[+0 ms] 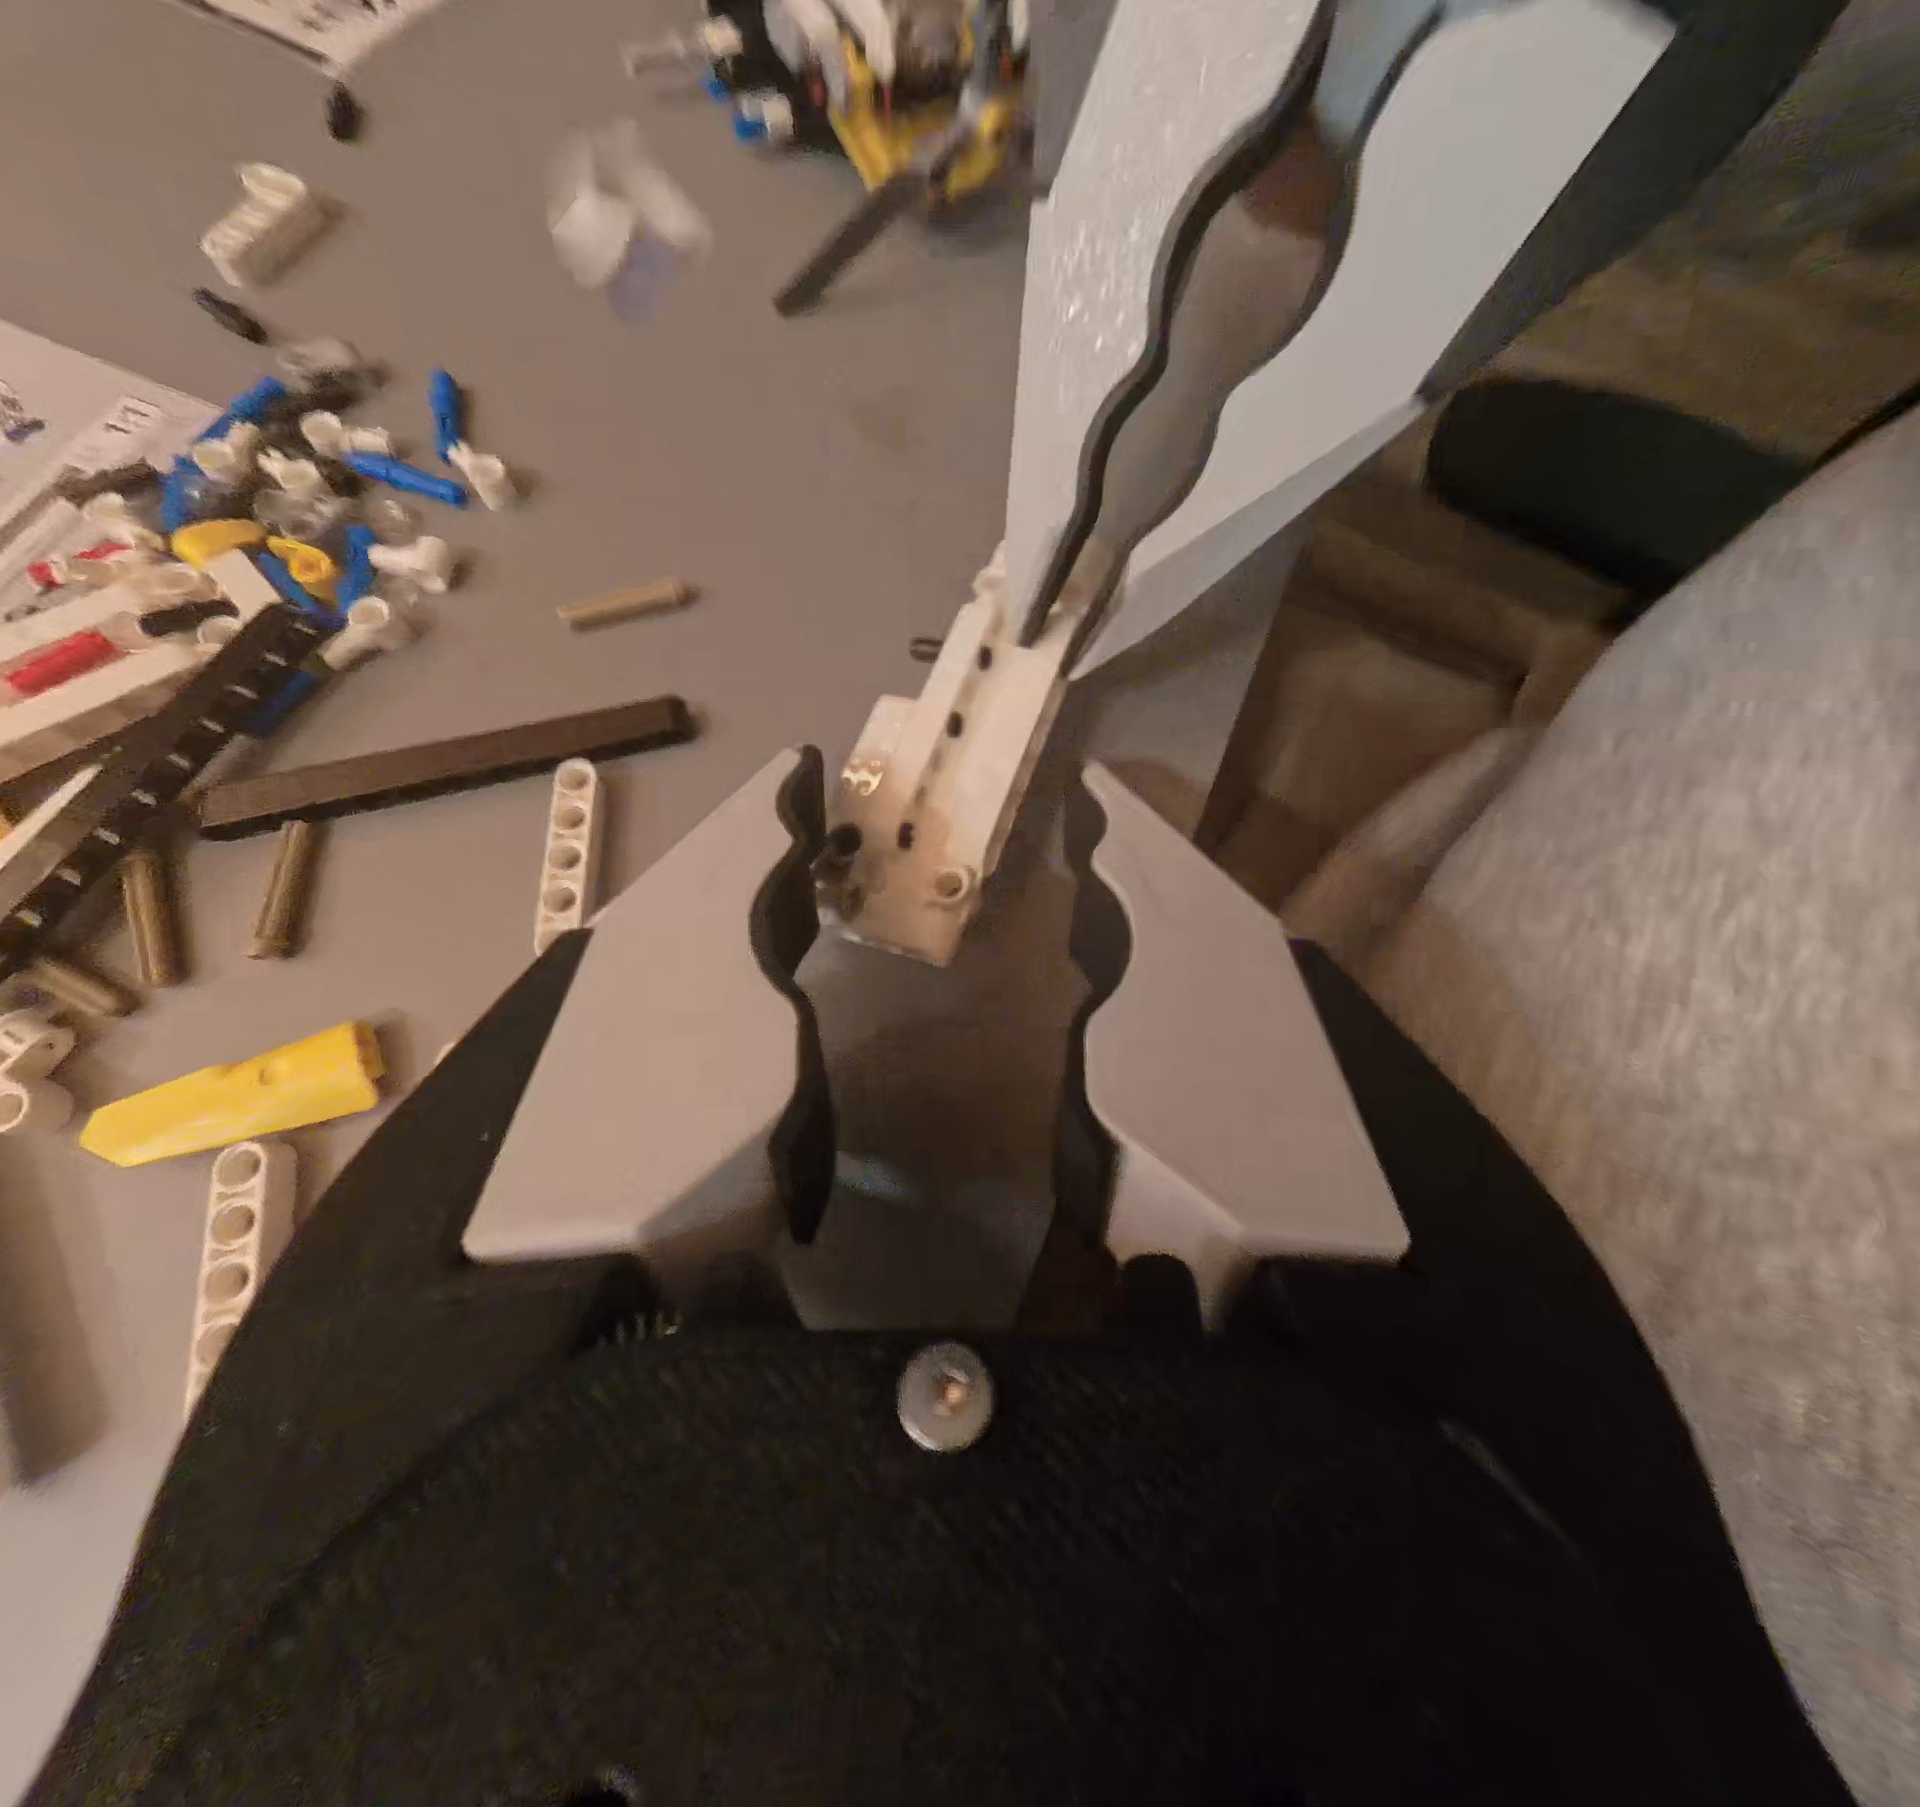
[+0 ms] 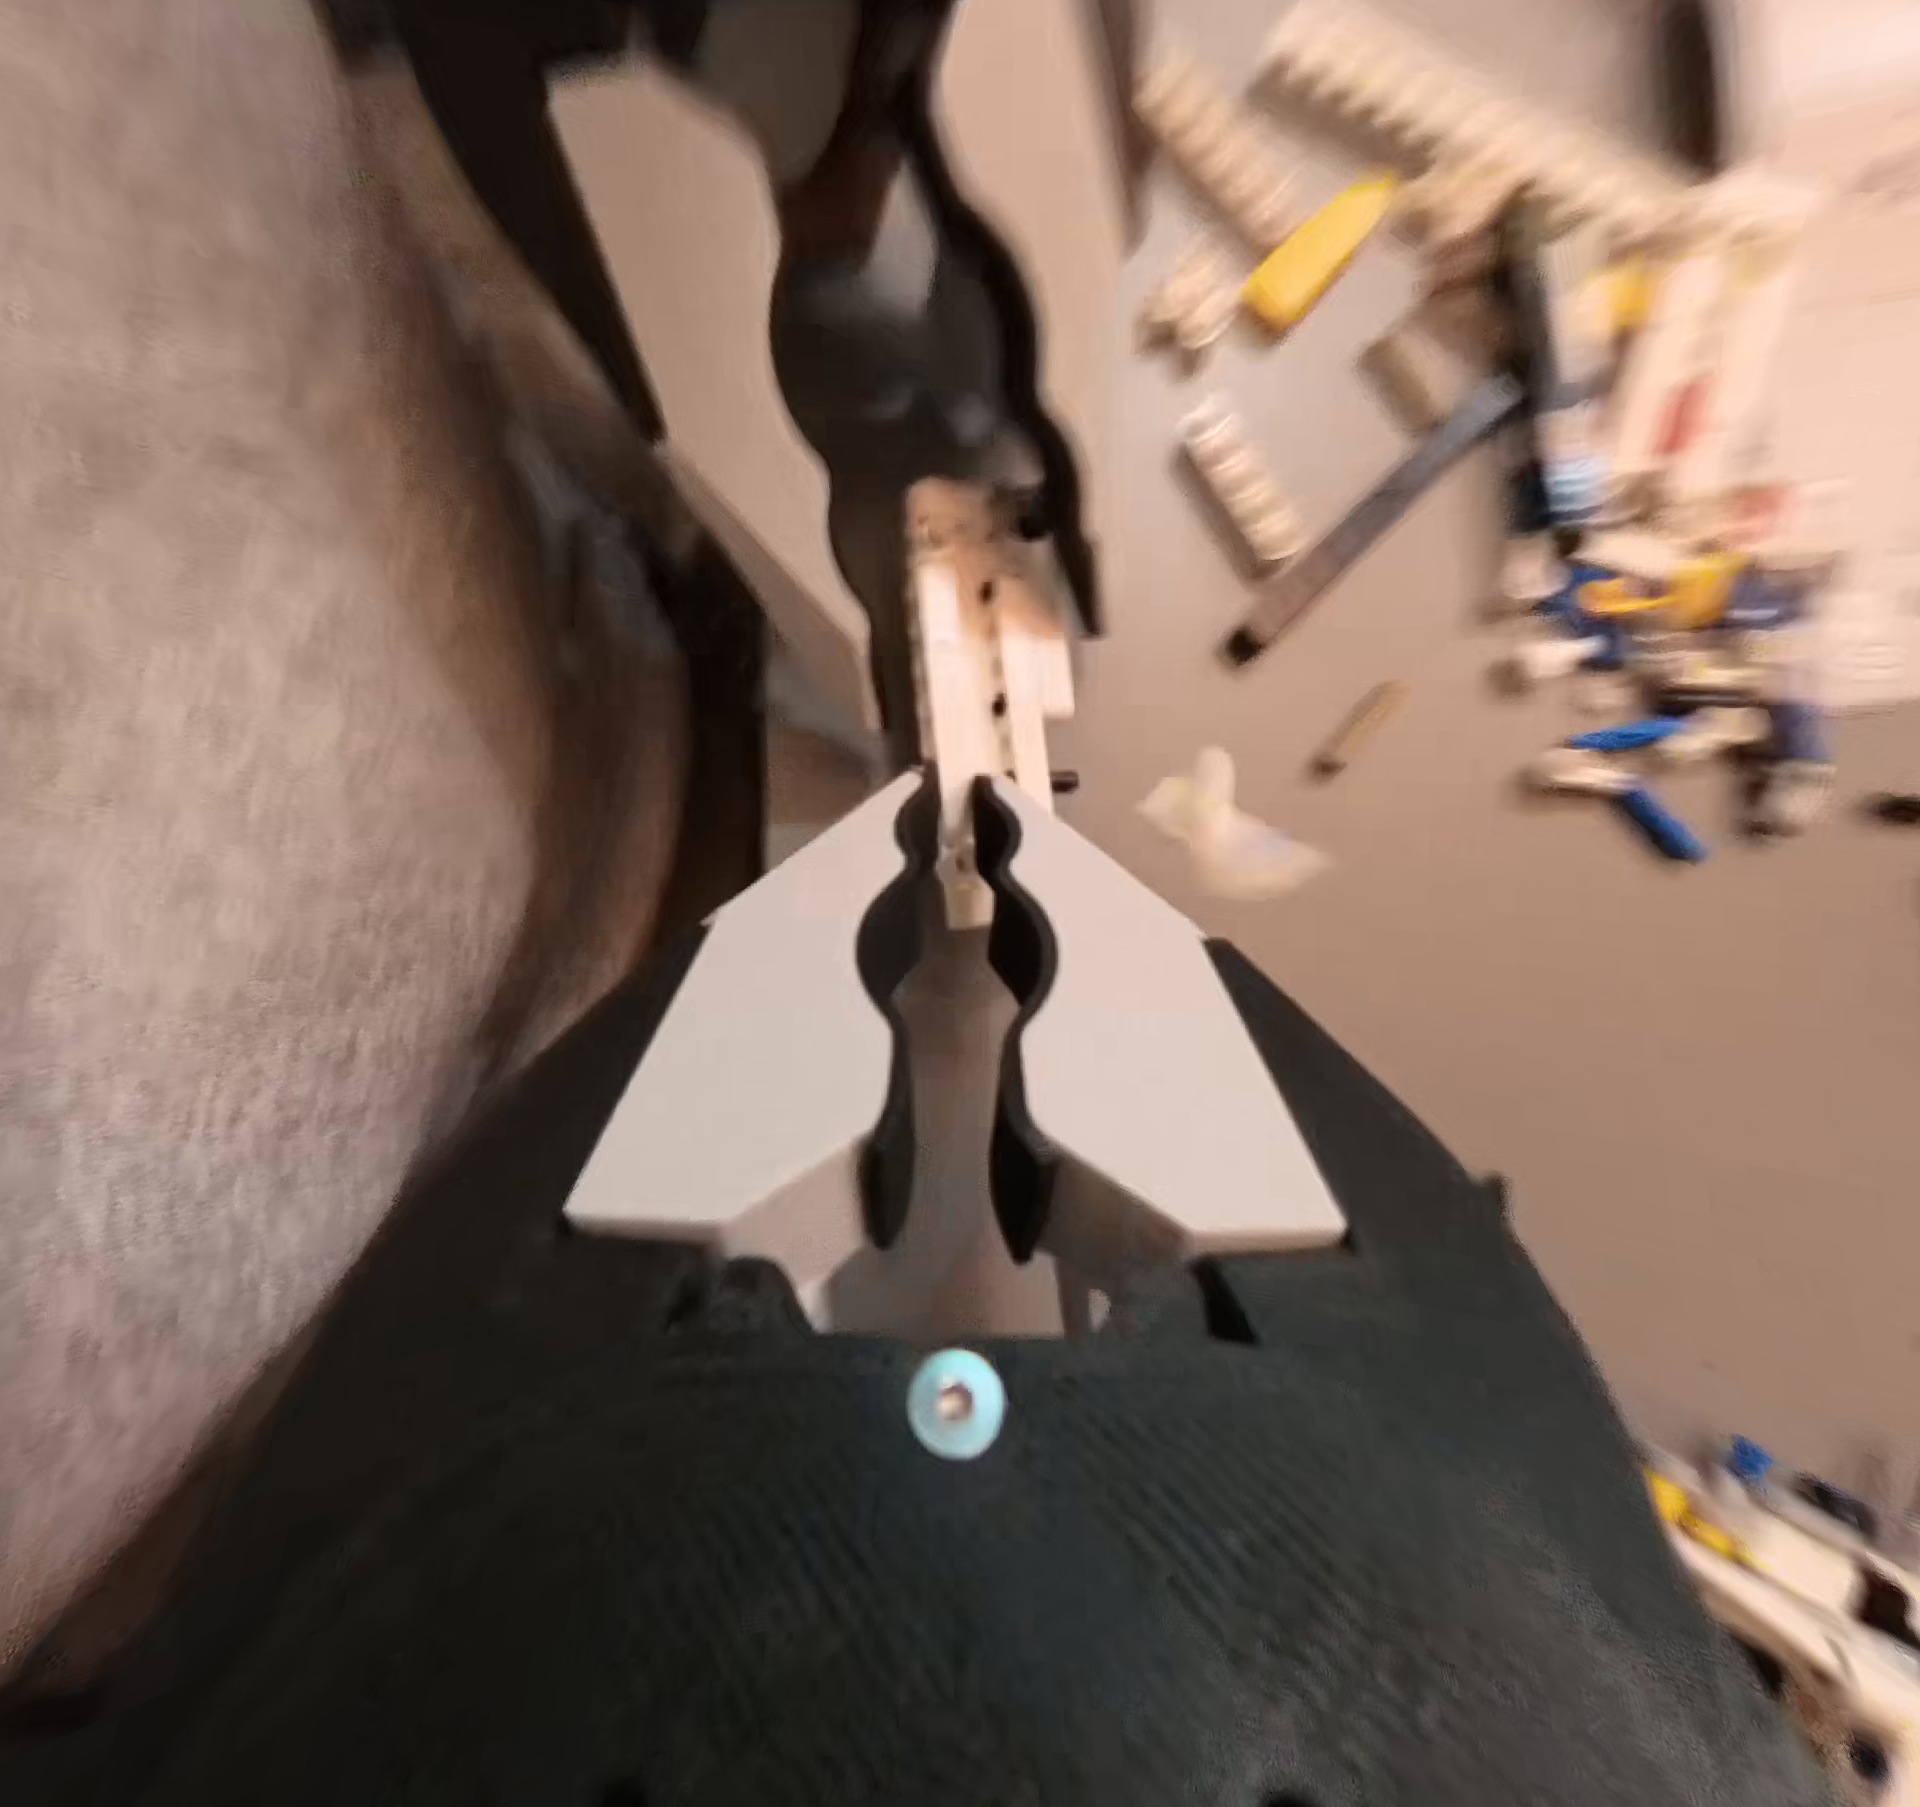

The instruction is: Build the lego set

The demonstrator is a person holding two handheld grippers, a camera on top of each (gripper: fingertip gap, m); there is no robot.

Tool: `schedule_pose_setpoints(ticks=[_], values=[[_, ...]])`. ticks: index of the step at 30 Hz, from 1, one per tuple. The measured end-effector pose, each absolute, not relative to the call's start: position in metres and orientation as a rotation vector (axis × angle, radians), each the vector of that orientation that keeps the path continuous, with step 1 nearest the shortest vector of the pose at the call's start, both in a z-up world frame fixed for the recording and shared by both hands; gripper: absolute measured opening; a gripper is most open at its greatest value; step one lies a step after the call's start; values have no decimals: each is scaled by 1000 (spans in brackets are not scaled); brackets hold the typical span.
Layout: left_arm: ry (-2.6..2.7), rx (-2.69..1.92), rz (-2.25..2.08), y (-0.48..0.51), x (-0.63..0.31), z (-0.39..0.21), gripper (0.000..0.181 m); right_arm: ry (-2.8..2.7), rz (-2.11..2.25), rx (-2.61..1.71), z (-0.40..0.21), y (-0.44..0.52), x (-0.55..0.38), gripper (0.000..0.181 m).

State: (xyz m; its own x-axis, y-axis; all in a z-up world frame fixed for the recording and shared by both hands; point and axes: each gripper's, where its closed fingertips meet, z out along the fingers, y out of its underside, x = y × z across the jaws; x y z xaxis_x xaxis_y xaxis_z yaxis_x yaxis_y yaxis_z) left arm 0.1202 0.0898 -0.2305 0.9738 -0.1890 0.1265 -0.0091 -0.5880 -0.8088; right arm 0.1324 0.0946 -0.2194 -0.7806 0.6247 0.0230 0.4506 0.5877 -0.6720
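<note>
- Above the grey table point(image 1: 727, 469), the right gripper point(image 2: 961, 827) pinches one end of a white block piece with little holes point(image 1: 961, 770), fingers nearly closed on it.
- The left gripper point(image 1: 940, 812) has its fingers narrow around the other end; one black pad touches it, but I cannot tell if it squeezes.
- Loose blue, white and black small bricks point(image 1: 312, 500) lie in a pile on the table, well apart.
- A yellow wedge brick point(image 1: 239, 1092) lies nearer, beside a long black beam point(image 1: 447, 765).
</note>
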Motion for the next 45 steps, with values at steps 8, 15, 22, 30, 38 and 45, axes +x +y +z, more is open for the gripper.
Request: schedule_pose_setpoints(ticks=[8, 15, 22, 30, 38, 45], values=[[84, -2209, -202, 92, 105, -228, 35, -2520, 787, -906, -237, 112, 140, 6], [37, -2224, -146, 95, 103, -230, 35, -2376, 866, -1005, -232, 123, 140, 6], [7, -2231, -95, 93, 104, -229, 35, -2324, 904, -976, -230, 117, 145, 6], [-49, -2198, -78, 93, 107, -225, 35, -2273, 841, -998, -238, 123, 148, 9], [-157, -2088, -66, 87, 92, -208, 35, -2212, 882, -1076, -228, 125, 143, 27], [-332, -2003, 68, 80, -1, -167, 27, -2093, 955, -1105, -200, 133, 133, 30]])
